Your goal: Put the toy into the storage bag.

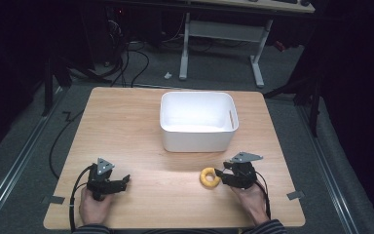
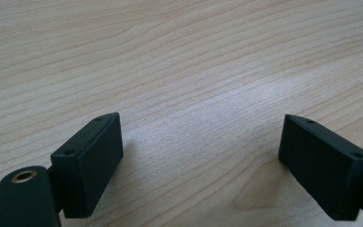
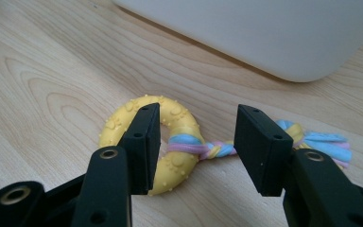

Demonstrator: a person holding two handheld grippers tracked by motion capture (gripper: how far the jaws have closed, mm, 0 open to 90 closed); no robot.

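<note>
Closest to the person's edge, two hands come in over a pale wooden table with a clear grain; striped sleeve cuffs show at the bottom of the high view. The left hand holds the left gripper low over bare wood near the front left corner, its jaws spread wide with nothing between them; in the left gripper view there is just plain tabletop in the gap. A black cable loops back from it toward the table edge.

On the right side, the right hand holds the right gripper, which points leftward at a yellow ring toy lying flat on the wood. In the right gripper view the jaws stand partly open and hold nothing. The yellow ring toy has small bumps and paw prints, and a braided rope of blue, pink and yellow is tied through it. One jaw sits over the ring's body; the knot and braid lie in the gap between the jaws, and the frayed end trails past the other jaw.

Just beyond the toy stands a white bin, empty, at the middle of the table. Past the far edge is grey floor, tangled cables and the white legs of a desk, with the room dark around.
</note>
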